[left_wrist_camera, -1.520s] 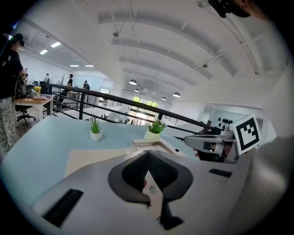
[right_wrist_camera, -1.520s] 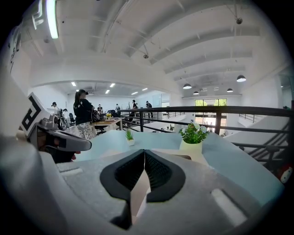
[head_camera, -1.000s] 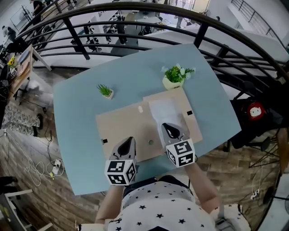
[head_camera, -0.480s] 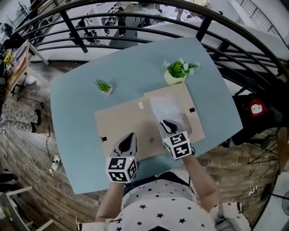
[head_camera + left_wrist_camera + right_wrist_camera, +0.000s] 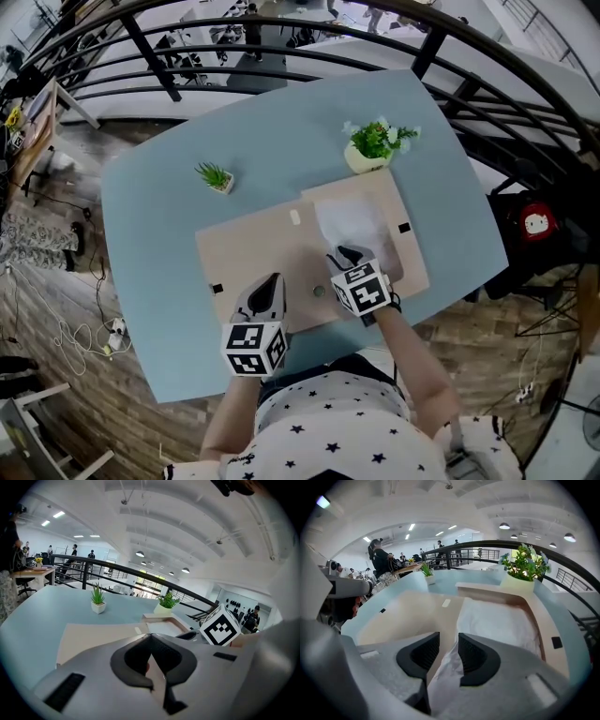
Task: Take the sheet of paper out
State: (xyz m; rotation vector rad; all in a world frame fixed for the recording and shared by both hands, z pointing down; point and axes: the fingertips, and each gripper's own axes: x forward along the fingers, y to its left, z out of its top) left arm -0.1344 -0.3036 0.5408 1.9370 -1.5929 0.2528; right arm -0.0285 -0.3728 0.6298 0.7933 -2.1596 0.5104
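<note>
Within the last second our right gripper (image 5: 349,255) had tipped down steeply toward the near edge of the sheet of paper (image 5: 352,222), and its fingers, which had been together, were opening. In the right gripper view (image 5: 449,641) the pads stood apart with the rumpled near edge of the sheet (image 5: 497,620) showing in the gap, not yet pinched. We judged the grab to be the step in hand: the paper still lay inside the shallow half of the cardboard box (image 5: 253,248), so nothing had been taken out yet.

Our left gripper (image 5: 269,286) had hardly shifted; it sat at the box's near edge, over the flat lid half, fingers closed together (image 5: 151,641) with nothing we could see between them.

The box lay open toward the near right of the pale blue table (image 5: 159,234). A leafy plant (image 5: 375,145) stood just beyond its far edge, and a smaller plant (image 5: 217,177) stood apart toward the far left. A dark railing (image 5: 281,47) curved behind the table, with a wooden floor (image 5: 56,309) below.
</note>
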